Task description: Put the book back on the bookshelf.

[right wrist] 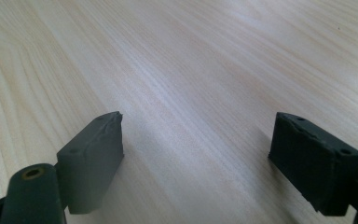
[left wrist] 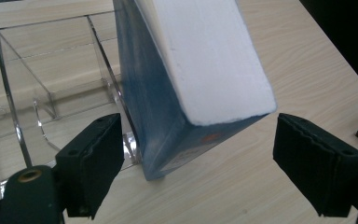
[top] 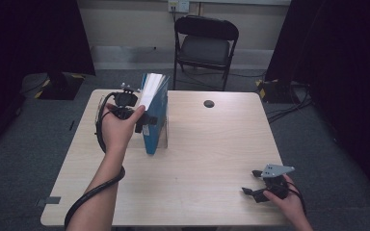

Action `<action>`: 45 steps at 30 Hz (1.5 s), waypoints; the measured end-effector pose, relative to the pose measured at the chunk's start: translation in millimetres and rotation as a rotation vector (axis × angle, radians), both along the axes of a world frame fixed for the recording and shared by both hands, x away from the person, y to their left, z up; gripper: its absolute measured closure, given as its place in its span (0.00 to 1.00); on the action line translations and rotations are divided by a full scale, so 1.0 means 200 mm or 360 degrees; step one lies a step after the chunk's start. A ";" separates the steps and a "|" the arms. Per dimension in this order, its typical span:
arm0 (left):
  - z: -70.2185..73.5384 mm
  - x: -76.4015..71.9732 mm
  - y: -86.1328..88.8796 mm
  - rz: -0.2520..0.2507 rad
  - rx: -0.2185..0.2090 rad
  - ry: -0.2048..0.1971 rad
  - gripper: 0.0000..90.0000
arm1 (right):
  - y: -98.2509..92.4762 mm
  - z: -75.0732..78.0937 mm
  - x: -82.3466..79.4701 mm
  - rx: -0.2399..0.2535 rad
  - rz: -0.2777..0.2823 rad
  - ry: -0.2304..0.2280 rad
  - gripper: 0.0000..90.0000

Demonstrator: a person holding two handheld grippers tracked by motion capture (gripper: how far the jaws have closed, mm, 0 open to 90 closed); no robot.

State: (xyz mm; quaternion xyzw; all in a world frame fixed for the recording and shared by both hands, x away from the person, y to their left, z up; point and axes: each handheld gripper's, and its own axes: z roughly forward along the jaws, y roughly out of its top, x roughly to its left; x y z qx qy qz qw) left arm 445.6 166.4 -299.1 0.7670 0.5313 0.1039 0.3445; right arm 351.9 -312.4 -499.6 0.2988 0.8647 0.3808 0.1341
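Left gripper [left wrist: 198, 158] jaws wide apart around blue book [left wrist: 168, 107], untouched

A pale wooden table [top: 207, 154] carries a clear plastic rack [left wrist: 37, 107] holding a blue book [left wrist: 168, 116] upright between the left gripper's fingers [left wrist: 93, 158].

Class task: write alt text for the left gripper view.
A thick blue book with white page edges leans against a clear acrylic stand on a wooden table; the left tongs are open around it, pads not touching.

Thick blue book [top: 155, 115], upright, tilted, beside clear stand [left wrist: 37, 93]
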 end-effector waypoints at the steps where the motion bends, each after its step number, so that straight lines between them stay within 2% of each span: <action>1: 0.00 0.00 0.00 -0.0001 -0.0003 0.0010 0.18 | 0.00 0.00 0.00 0.0000 0.0000 0.0001 0.18; 3: -0.01 -0.01 0.01 -0.0002 0.0013 0.0031 0.18 | 0.00 0.00 0.00 0.0000 0.0000 0.0001 0.18; 5: -0.02 -0.02 0.02 -0.0016 -0.0002 0.0039 0.18 | 0.00 0.00 0.00 0.0000 0.0000 0.0000 0.18; 10: -0.04 -0.04 0.02 -0.0037 0.0018 0.0037 0.18 | 0.00 0.00 0.00 0.0000 0.0001 0.0000 0.18; 12: -0.04 -0.05 0.02 -0.0061 -0.0011 0.0048 0.18 | 0.00 0.00 0.00 0.0000 0.0000 0.0000 0.18; 20: -0.06 -0.08 0.03 -0.0088 -0.0011 0.0038 0.19 | 0.00 0.00 0.00 0.0001 0.0000 0.0000 0.18; 26: -0.09 -0.10 0.02 -0.0130 -0.0036 0.0042 0.19 | 0.00 0.00 0.00 0.0001 -0.0001 0.0001 0.18; 43: -0.20 -0.16 0.04 -0.0171 -0.0063 0.0071 0.19 | 0.00 0.00 0.00 0.0000 0.0000 0.0000 0.18; 45: -0.22 -0.16 0.05 -0.0188 -0.0087 0.0089 0.19 | 0.00 0.00 0.00 0.0000 0.0003 0.0001 0.18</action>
